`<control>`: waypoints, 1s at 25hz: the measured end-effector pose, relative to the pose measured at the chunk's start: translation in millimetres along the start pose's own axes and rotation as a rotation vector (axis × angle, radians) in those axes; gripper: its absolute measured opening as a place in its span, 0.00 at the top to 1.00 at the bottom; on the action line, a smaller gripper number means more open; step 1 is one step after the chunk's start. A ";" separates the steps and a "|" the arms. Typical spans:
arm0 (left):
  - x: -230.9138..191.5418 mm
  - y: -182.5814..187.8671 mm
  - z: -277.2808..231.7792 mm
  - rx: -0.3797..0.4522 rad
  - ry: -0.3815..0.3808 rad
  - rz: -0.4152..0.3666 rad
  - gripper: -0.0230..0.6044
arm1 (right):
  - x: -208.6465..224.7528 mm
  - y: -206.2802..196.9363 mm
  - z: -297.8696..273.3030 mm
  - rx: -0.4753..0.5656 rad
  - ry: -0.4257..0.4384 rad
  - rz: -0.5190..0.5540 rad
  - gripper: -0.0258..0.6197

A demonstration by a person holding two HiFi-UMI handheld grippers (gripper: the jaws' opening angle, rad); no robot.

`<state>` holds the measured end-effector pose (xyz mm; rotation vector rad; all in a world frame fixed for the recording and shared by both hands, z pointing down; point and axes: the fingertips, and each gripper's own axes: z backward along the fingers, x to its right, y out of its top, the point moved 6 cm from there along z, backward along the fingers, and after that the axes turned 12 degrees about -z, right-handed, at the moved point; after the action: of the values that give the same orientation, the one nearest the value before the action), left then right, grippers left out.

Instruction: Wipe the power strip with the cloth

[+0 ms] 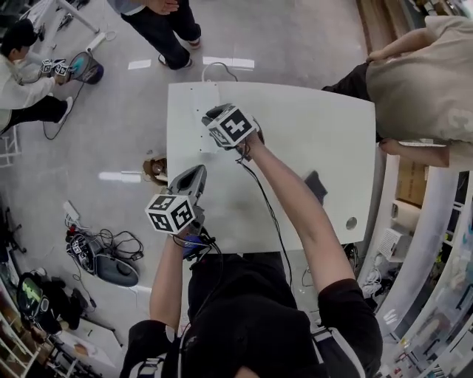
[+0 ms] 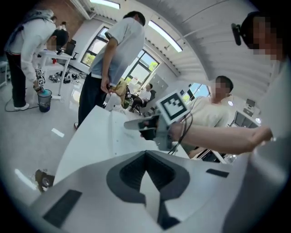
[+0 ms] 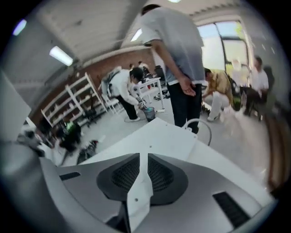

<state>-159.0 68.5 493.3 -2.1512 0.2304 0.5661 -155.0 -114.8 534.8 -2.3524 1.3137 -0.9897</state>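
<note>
The cloth does not show in any view. A flat white panel (image 1: 194, 111) with small dots lies at the white table's (image 1: 318, 125) far left corner, and a white cable (image 1: 214, 68) loops off its far end. I cannot tell whether that panel is the power strip. My right gripper (image 1: 211, 115) hovers over the panel (image 3: 159, 136), its jaws a narrow slit apart with only the table showing between them. My left gripper (image 1: 198, 171) hangs at the table's left edge, jaws together and empty (image 2: 145, 157). In the left gripper view the right gripper (image 2: 134, 124) is ahead.
A dark grey thing (image 1: 316, 184) lies on the table right of my right arm. A round hole (image 1: 351, 222) is near the right front. One person (image 1: 421, 74) leans at the right side, another (image 1: 159, 22) stands beyond the far edge. Cables and gear (image 1: 103, 251) litter the floor at left.
</note>
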 end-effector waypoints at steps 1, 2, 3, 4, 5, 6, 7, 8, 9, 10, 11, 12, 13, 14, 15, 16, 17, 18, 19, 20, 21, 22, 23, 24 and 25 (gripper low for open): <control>8.5 3.9 6.1 0.031 0.001 0.003 0.90 | -5.1 -0.8 -7.2 -0.025 -0.070 0.112 0.86; 16.8 7.0 11.7 0.057 0.005 0.002 0.90 | -9.2 -3.6 -11.8 -0.046 -0.117 0.189 0.86; 23.9 9.2 17.2 0.077 0.012 -0.005 0.90 | -12.1 -7.7 -13.7 -0.058 -0.144 0.230 0.86; 29.4 10.6 22.4 0.092 0.020 -0.017 0.90 | -13.9 -11.5 -13.2 -0.063 -0.157 0.242 0.86; 33.2 11.5 26.7 0.102 0.025 -0.030 0.90 | -14.5 -14.6 -11.1 -0.066 -0.160 0.238 0.86; 35.7 11.7 29.6 0.105 0.027 -0.039 0.90 | -14.0 -17.3 -8.2 -0.073 -0.156 0.225 0.86; 37.4 10.8 31.6 0.105 0.024 -0.041 0.90 | -13.3 -20.9 -4.7 -0.082 -0.147 0.205 0.86; 39.2 9.1 33.2 0.104 0.018 -0.040 0.90 | -13.1 -26.5 -0.6 -0.090 -0.136 0.181 0.86; 41.2 7.2 34.8 0.103 0.008 -0.039 0.90 | -14.0 -34.4 4.5 -0.100 -0.127 0.161 0.86; 43.7 5.8 36.5 0.103 -0.002 -0.042 0.90 | -15.5 -44.6 10.8 -0.110 -0.123 0.147 0.86; 46.9 4.9 37.9 0.102 -0.012 -0.051 0.90 | -16.9 -56.7 18.5 -0.119 -0.123 0.134 0.86; 50.7 4.3 38.5 0.100 -0.020 -0.064 0.90 | -17.7 -69.9 27.5 -0.123 -0.128 0.118 0.87; 54.9 3.9 38.0 0.098 -0.026 -0.080 0.90 | -17.7 -83.1 37.3 -0.122 -0.138 0.103 0.87; 59.5 3.4 36.6 0.096 -0.033 -0.096 0.90 | -16.9 -95.9 47.4 -0.117 -0.153 0.094 0.87; 64.4 2.5 34.6 0.091 -0.042 -0.111 0.90 | -15.3 -108.3 57.2 -0.112 -0.172 0.087 0.87; 69.8 1.2 32.5 0.086 -0.055 -0.123 0.90 | -13.0 -120.3 65.9 -0.109 -0.190 0.079 0.87; 75.6 -0.6 30.7 0.081 -0.072 -0.134 0.90 | -10.3 -131.2 72.8 -0.109 -0.202 0.065 0.87; 81.6 -2.7 29.0 0.075 -0.090 -0.144 0.90 | -7.7 -139.9 77.4 -0.109 -0.202 0.046 0.87; 88.0 -4.9 27.2 0.069 -0.106 -0.155 0.90 | -5.5 -145.2 81.1 -0.105 -0.191 0.026 0.87; 95.5 -7.1 24.8 0.061 -0.119 -0.165 0.90 | -4.3 -147.8 87.3 -0.089 -0.166 0.003 0.87; 104.8 -9.6 22.1 0.052 -0.131 -0.174 0.90 | -4.6 -148.9 100.0 -0.055 -0.134 -0.026 0.83; 115.3 -12.2 19.7 0.044 -0.144 -0.185 0.90 | -6.1 -150.1 121.0 -0.001 -0.103 -0.060 0.75; 125.8 -14.7 17.8 0.036 -0.160 -0.194 0.90 | -7.8 -153.7 148.7 0.058 -0.083 -0.090 0.72; 135.2 -17.2 16.4 0.028 -0.177 -0.201 0.90 | -8.8 -161.8 179.3 0.104 -0.082 -0.113 0.66; 142.9 -19.7 15.3 0.020 -0.193 -0.205 0.90 | -8.3 -175.8 208.9 0.123 -0.101 -0.126 0.61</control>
<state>-31.1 98.1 431.7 -2.0545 -0.0892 0.6435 96.8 -29.7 471.7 -2.3813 1.0491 -0.9438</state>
